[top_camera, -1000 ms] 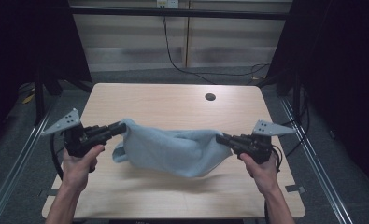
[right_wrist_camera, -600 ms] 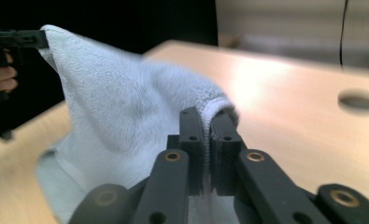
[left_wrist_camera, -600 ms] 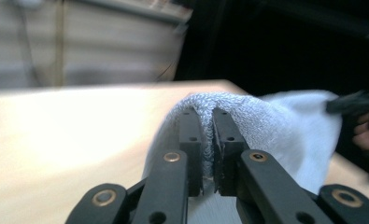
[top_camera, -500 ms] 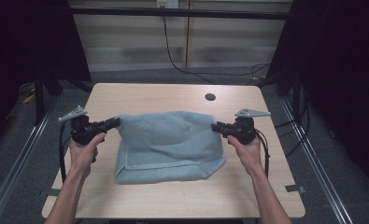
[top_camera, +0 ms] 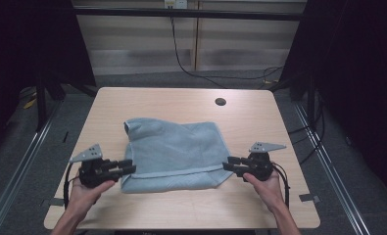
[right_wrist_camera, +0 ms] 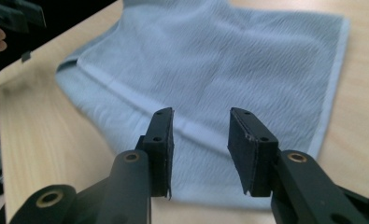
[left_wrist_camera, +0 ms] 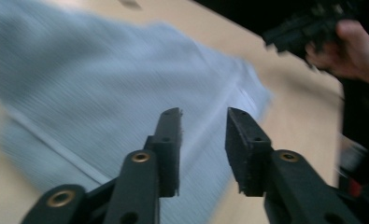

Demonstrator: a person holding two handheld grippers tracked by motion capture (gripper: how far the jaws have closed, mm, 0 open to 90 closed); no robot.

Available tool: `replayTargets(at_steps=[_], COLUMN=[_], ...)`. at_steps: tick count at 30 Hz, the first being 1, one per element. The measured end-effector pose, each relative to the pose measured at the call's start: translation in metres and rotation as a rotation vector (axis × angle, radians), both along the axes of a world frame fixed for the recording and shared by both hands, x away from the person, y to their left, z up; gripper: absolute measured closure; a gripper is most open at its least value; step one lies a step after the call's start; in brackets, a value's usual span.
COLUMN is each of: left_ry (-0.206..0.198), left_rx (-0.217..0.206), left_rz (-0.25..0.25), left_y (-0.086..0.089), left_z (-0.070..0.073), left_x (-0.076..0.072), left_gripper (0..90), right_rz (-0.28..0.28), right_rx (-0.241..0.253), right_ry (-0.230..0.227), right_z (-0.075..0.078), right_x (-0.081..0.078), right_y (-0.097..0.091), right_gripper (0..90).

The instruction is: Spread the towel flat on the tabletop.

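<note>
Light blue towel [top_camera: 174,152] lies folded flat mid-table [top_camera: 181,100], released. Left gripper [top_camera: 127,169] just beside its near-left corner, right gripper [top_camera: 229,165] at its near-right corner; both jaws spread, just been opening, nothing pinched between them.

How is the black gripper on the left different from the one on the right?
The left gripper sits by the blue towel's near left corner; the right gripper sits by its near right corner. The left gripper lies nearer the table's front edge than the right gripper. Both have jaws apart, having just been opening, with nothing pinched, and point inward at the towel.
</note>
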State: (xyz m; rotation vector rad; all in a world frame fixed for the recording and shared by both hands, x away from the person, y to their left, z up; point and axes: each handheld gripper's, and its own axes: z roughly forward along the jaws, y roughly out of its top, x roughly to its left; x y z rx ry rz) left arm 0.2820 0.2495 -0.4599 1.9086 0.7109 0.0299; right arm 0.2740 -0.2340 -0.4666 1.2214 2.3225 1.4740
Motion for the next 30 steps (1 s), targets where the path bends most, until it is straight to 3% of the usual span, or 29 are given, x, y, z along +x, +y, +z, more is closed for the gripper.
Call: replayTargets(at_steps=[3,4,6,7,9,11,15,20,21,22,24,27,28,30], left_ry=[0.037,0.056,0.067,0.086,0.084,0.086,0.07,-0.001,-0.001,-0.045,-0.059,-0.049,-0.033,-0.001], left_rx=[0.022,0.059,0.074,0.093,0.146,0.157,0.182,0.246,0.246,0.29,0.33,0.314,0.3,0.238], left_rz=[-0.012,-0.018,-0.017,-0.04,-0.066,-0.066,-0.071,-0.077,-0.077,-0.064,-0.034,-0.044,-0.042,-0.042], left_y=[-0.001,-0.004,-0.006,-0.013,-0.022,-0.024,-0.028,-0.034,-0.034,-0.036,-0.037,-0.036,-0.035,-0.03], left_z=[-0.012,-0.02,-0.025,-0.031,-0.036,-0.039,-0.041,-0.042,-0.042,-0.041,-0.039,-0.039,-0.039,-0.036], left_x=[-0.002,-0.003,-0.002,-0.003,-0.005,-0.005,-0.003,-0.006,-0.006,-0.008,-0.008,-0.005,-0.004,-0.002], left_gripper=[68.4,68.3,67.7,65.8,61.4,56.9,52.5,54.8,56.9,62.4,75.2,82.0,85.4,86.3], right_rz=[0.006,0.015,0.016,0.025,0.016,-0.012,-0.057,-0.117,-0.117,-0.138,-0.141,-0.123,-0.107,-0.063], right_rx=[-0.022,-0.027,-0.036,-0.071,-0.08,-0.101,-0.13,-0.155,-0.155,-0.178,-0.183,-0.186,-0.204,-0.188], right_ry=[0.021,0.03,0.041,0.047,0.049,0.048,0.062,0.04,0.04,0.04,0.045,0.049,0.041,0.061], right_z=[-0.011,-0.016,-0.02,-0.025,-0.027,-0.03,-0.033,-0.037,-0.037,-0.039,-0.041,-0.04,-0.04,-0.039], right_x=[-0.007,-0.008,-0.009,-0.008,-0.004,0.0,0.006,0.016,0.016,0.017,0.017,0.017,0.014,0.012], right_y=[0.002,0.003,0.004,0.008,0.009,0.006,-0.001,-0.008,-0.008,-0.009,-0.01,-0.008,-0.004,-0.002], right_gripper=[61.2,60.4,59.0,56.8,54.9,53.4,52.3,48.6,48.6,46.7,46.9,51.7,67.4,78.9])
